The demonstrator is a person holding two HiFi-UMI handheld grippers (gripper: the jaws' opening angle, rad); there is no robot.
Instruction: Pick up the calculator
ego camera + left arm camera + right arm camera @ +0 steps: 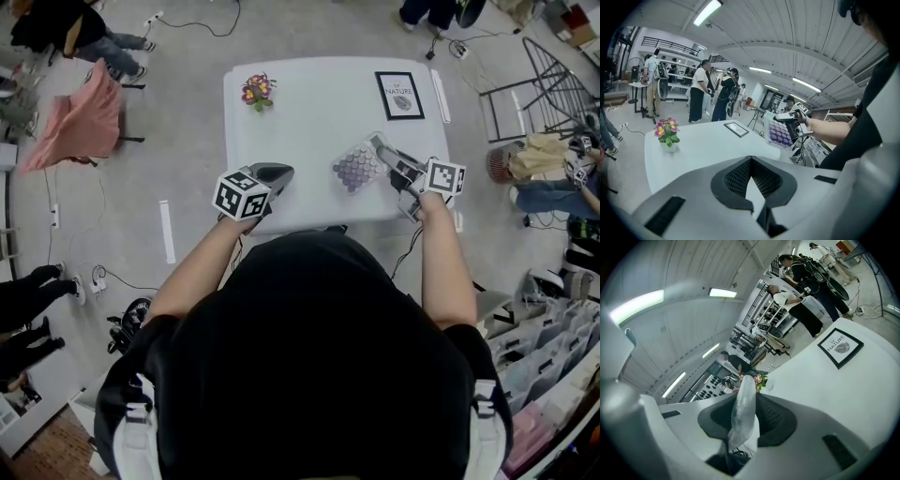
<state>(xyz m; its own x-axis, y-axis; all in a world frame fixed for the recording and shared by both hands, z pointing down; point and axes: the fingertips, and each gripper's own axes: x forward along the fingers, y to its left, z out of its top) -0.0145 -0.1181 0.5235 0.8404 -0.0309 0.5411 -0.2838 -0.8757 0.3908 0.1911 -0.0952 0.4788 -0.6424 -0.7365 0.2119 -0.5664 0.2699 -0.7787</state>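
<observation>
**Calculator held off the table by the right gripper**

Head view. A white table (309,117) carries a small flower pot (257,91) at its far left and a framed print (399,95) at its far right. The calculator (356,170) sits tilted over the near right part of the table, its rows of round purple keys facing up and to the left. The right gripper (382,150) reaches in from the right and grips the calculator's right-hand edge. The left gripper (279,172) hangs over the near left edge of the table, well apart from the calculator and carrying nothing.

Left gripper view. The two jaws meet at their tips, with only bare tabletop showing in the gap behind them; this claw is closed and empty. Across the table the calculator is seen face-on, raised above the table's edge in the other gripper.

Right gripper view. The calculator appears edge-on as a pale, translucent slab standing between the two dark pads, which clamp it from either side. The tabletop and the framed print lie beyond it; no part of the calculator is seen touching the table.

Progress. Grasp and lift appear done, so the pick-up looks essentially complete. At most, holding the grip firm and steady is left.
</observation>
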